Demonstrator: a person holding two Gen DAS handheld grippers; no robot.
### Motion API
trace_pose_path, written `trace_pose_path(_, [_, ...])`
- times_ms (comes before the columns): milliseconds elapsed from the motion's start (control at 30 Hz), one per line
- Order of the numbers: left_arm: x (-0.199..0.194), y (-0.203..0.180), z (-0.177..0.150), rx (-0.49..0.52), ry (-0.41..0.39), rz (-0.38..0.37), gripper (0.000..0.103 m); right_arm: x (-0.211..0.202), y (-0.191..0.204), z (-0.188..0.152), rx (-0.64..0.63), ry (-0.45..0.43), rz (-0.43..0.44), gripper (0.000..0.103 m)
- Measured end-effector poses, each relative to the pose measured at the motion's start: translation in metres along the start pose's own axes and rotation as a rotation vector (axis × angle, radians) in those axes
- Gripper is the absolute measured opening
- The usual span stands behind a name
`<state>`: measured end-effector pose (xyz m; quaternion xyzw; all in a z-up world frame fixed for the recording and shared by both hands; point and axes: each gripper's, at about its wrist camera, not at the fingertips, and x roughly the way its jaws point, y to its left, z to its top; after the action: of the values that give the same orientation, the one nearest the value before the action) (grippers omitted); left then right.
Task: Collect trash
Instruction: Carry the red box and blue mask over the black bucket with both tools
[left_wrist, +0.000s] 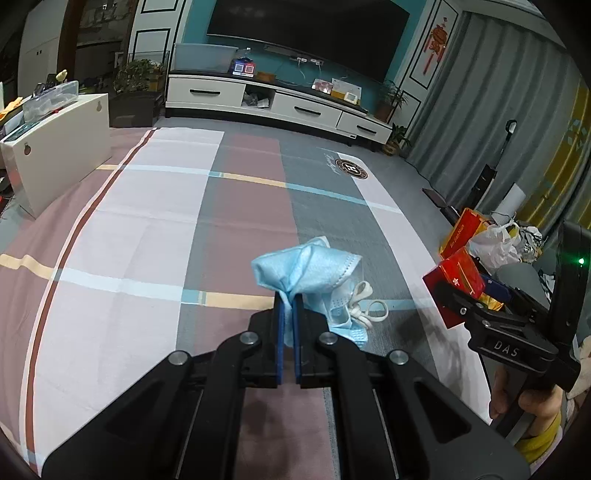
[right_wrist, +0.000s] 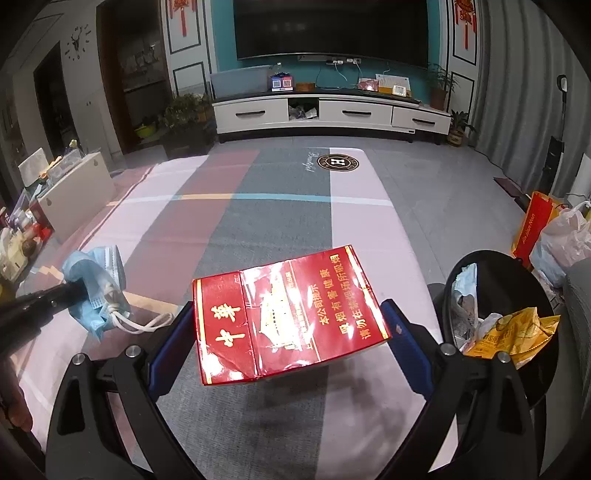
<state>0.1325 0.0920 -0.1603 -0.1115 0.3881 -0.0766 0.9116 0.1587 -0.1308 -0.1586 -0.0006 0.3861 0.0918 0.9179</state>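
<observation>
1. Blue face mask (left_wrist: 310, 269): pinched between the blue pads of your left claw (left_wrist: 289, 306), which is closed tight on its crumpled middle. The mask hangs off the claw tips, its white ear loops (left_wrist: 365, 306) dangling on the right, above the striped cloth (left_wrist: 147, 206) that covers the counter.

2. Red cigarette pack (right_wrist: 284, 314): clamped flat across its width by your right claw (right_wrist: 291, 328), jaws set wide, one pad on each short side, above the counter's near right part. Gold characters "中华" on the lid; the face carries a gold health warning in Chinese.

3. Black bin (right_wrist: 506, 325): just beyond the counter's right edge, holding a yellow wrapper (right_wrist: 517, 328).

4. Cloth emblem (right_wrist: 338, 163): round badge with an "H".
</observation>
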Motion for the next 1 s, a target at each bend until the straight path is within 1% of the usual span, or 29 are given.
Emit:
trace_pose_path(267, [0.005, -0.010, -0.004, 0.023, 0.012, -0.003, 0.005, -0.009, -0.010, -0.003, 0.005, -0.013, -0.005, 0.094])
trace_pose_path(700, [0.010, -0.040, -0.007, 0.094, 0.016, -0.024, 0.005, -0.034, -0.045, -0.011, 0.049, -0.052, -0.026, 0.094])
trace_pose_path(1000, [0.011, -0.048, -0.017, 0.084, 0.029, -0.026, 0.005, -0.042, -0.048, -0.012, 0.045, -0.071, -0.007, 0.094])
